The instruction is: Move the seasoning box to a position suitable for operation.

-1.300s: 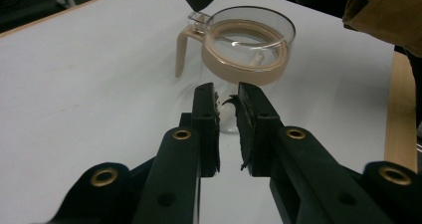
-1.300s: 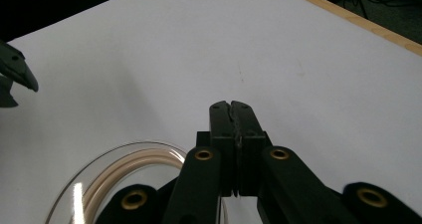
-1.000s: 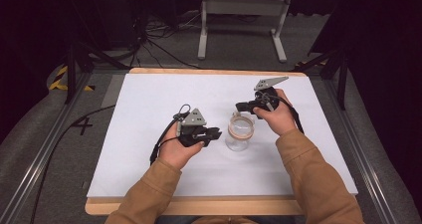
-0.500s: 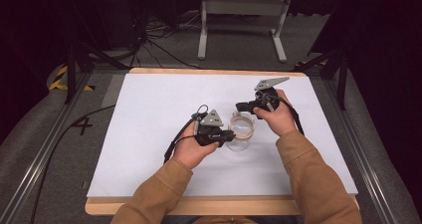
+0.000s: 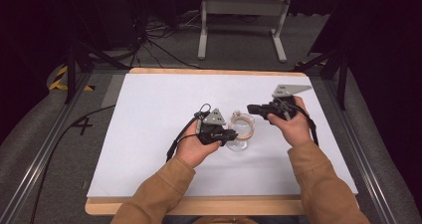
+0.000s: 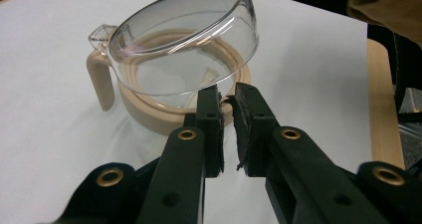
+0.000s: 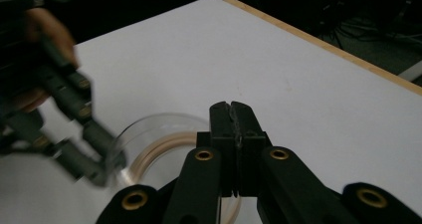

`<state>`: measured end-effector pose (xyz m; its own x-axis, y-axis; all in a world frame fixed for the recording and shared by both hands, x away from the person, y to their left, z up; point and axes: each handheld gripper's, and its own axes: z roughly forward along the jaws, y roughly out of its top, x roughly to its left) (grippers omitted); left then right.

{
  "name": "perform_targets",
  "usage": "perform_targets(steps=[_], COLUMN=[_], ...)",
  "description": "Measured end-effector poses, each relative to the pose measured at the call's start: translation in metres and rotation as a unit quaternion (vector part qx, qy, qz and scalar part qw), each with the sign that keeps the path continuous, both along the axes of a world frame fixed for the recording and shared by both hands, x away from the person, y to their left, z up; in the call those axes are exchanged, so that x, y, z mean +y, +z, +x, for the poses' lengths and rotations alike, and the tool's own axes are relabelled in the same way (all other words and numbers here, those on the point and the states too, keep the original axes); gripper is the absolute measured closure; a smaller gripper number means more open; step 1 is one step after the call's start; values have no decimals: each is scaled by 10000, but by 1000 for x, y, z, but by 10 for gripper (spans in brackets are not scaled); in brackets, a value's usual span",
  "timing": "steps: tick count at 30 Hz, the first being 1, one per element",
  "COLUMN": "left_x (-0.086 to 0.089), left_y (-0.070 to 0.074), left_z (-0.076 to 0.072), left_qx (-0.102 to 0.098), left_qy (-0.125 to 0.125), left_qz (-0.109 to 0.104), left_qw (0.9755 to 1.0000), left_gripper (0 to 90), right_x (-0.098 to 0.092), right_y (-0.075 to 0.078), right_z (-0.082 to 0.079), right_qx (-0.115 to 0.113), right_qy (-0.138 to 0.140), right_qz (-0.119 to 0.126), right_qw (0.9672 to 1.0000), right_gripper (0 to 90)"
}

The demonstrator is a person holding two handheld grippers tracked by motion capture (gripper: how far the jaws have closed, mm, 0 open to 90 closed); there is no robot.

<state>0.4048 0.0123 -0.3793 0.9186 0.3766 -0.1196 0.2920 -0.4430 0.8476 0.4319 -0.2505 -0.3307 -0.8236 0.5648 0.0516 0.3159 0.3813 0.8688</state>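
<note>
- A clear jug with a beige collar and a beige handle is seen standing on the white worktop, near its middle, between the two hands.
- A clear lid is seen tilted over the collar, raised on the side away from the left gripper.
- The left gripper's jaws have just been closing. The near rim of the lid is caught between them, with a narrow slot left, so the lid is judged to be pinched at its edge.
- The right gripper is pressed together on nothing and is held above the worktop just beside the jug, on the side away from the left gripper.
- The pinch is taken on a thin, smooth, curved rim and by the jaw tips alone. If the lid is lifted quickly or swung, it could be levered out of the grip and dropped onto the jug or the worktop.
- The pads look frayed along their inner edges, so less hold than usual may be had on the slick rim.
- The jug is steadied by nothing. Should the lid catch on the collar as it is pulled, the jug could be dragged along or tipped over.
- The closed right gripper lies close to the jug, and a careless sweep towards it could knock the jug.
</note>
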Motion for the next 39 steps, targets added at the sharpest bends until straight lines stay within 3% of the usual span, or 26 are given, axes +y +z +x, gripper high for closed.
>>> perform_targets(steps=[1, 5, 9, 16, 26, 39], left_x=[0, -1, -2, -1, 16, 48], left_y=[0, -1, -1, 1, 9, 10], left_z=[0, 2, 3, 2, 1, -5], left_qx=[0, -20, -78, -115, -166, -137], left_qy=[0, 51, 110, 101, 247, 646], left_qz=[0, -70, -113, -180, -204, -175], left_qw=[10000, 10000, 9998, 9997, 9993, 9977], left_gripper=[816, 816, 822, 824, 830, 831], right_x=[0, -18, -9, 10, 18, 23], right_y=[0, -8, -16, -20, 0, 10], right_z=[0, -35, -42, -37, -22, 18], right_qx=[0, 201, 290, 256, 105, 272], right_qy=[0, 260, 375, 393, 323, 373], right_qz=[0, -85, -254, -478, -274, -165], right_qw=[10000, 9994, 9986, 9978, 9990, 9988], right_gripper=[900, 900, 900, 900, 900, 900])
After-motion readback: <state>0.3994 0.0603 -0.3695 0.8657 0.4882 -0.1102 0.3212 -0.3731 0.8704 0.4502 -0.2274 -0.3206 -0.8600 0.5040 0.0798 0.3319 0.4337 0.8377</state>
